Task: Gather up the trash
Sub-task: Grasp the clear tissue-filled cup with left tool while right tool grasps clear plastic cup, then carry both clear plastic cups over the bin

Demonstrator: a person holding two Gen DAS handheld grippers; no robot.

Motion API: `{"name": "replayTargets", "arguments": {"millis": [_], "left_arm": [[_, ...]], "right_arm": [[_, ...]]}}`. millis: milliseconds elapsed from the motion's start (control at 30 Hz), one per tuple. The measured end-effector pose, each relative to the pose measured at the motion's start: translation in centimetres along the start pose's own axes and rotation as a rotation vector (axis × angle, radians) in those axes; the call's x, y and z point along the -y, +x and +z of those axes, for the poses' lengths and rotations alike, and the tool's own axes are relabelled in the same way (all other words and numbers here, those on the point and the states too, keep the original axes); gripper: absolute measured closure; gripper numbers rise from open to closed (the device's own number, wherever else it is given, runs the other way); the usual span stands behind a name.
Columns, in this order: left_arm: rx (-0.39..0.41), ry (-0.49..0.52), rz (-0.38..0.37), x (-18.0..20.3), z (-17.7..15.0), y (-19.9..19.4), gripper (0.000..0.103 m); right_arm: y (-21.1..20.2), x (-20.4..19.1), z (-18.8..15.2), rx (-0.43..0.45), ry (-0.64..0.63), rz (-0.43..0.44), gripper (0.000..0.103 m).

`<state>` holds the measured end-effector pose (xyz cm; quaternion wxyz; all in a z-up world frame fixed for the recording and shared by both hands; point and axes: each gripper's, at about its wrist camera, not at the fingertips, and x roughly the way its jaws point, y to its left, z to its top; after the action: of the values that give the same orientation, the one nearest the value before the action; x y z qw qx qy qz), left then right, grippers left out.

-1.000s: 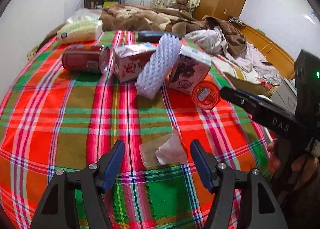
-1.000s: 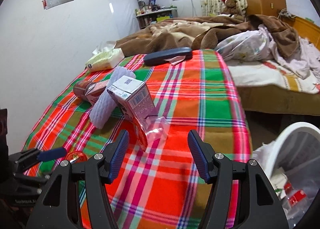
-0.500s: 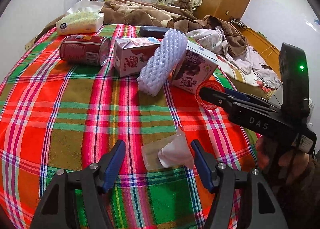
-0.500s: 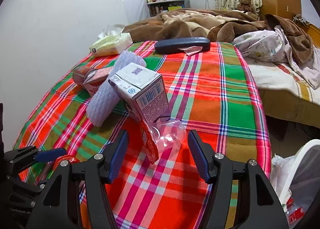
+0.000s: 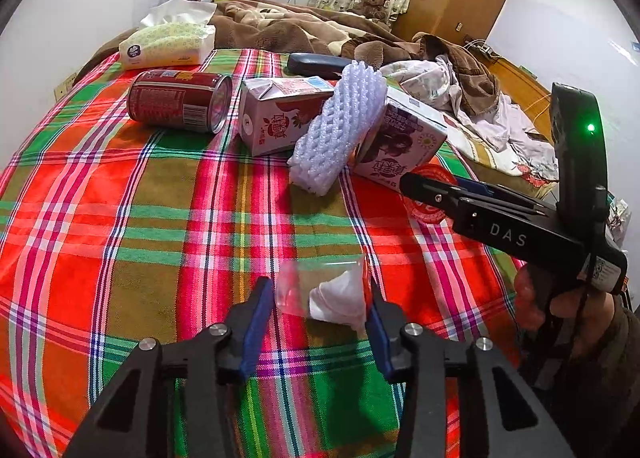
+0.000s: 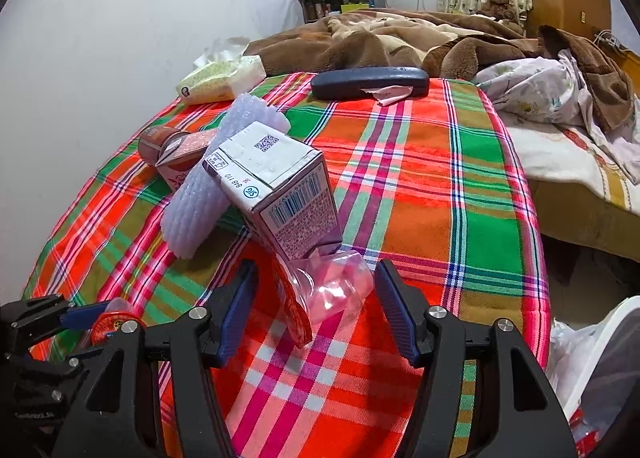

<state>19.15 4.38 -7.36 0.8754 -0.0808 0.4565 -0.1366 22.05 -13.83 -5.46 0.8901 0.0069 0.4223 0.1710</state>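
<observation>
Clear plastic cup [image 5: 320, 290], lying on its side on the red-green-pink plaid cloth [image 5: 120, 218], is seen with a crumpled white tissue [image 5: 340, 300] inside it. It sits between the fingers of the left gripper [image 5: 320, 314], whose jaws are closed in narrowly around it; firm contact on both sides cannot be told.

A second clear plastic cup [image 6: 332, 286] with a red foil lid [image 6: 292, 306] is seen lying on its side just in front of the purple-and-white drink carton [image 6: 280, 194]. Contents look pinkish, not identifiable. It is bracketed by the right gripper [image 6: 316, 310], jaws wide, with gaps visible on both sides.

A white bin [image 6: 600, 370] lined with a plastic bag is partly seen at lower right of the right wrist view, off the edge of the bed; some wrappers are visible inside.

Other items on the cloth:
- red metal can [image 5: 180, 100], on its side
- pink-and-white strawberry drink carton [image 5: 276, 114], on its side, beside the can
- white foam mesh sleeve [image 5: 340, 126], knobbly, leaned between the two cartons
- pale green soft tissue pack [image 5: 168, 42], at the far end
- dark blue glasses case [image 6: 368, 82], at the far end
</observation>
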Motion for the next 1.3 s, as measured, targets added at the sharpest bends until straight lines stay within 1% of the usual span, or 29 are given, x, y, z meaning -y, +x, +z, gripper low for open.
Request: {"name": "replayTargets", "arguments": {"millis": [100, 367, 800, 1033, 1300], "left_arm": [[0.0, 0.004, 0.002, 0.1, 0.0, 0.0, 0.062], [0.008, 0.007, 0.004, 0.4, 0.1, -0.2, 0.063], [0.053, 0.041, 0.001, 2.2, 0.1, -2.3, 0.063], [0.086, 0.075, -0.005, 4.1, 0.2, -3.6, 0.063], [0.119, 0.127, -0.033, 7.1, 0.3, -5.1, 0.063]], "right_arm": [[-0.1, 0.0, -0.1, 0.001, -0.001, -0.004, 0.05], [-0.7, 0.2, -0.5, 0.012, 0.016, -0.003, 0.05], [-3.3, 0.9, -1.3, 0.058, 0.056, -0.006, 0.05], [-6.1, 1.8, -1.9, 0.112, 0.084, -0.019, 0.05], [-9.4, 3.4, -3.1, 0.169, 0.121, -0.049, 0.05]]}}
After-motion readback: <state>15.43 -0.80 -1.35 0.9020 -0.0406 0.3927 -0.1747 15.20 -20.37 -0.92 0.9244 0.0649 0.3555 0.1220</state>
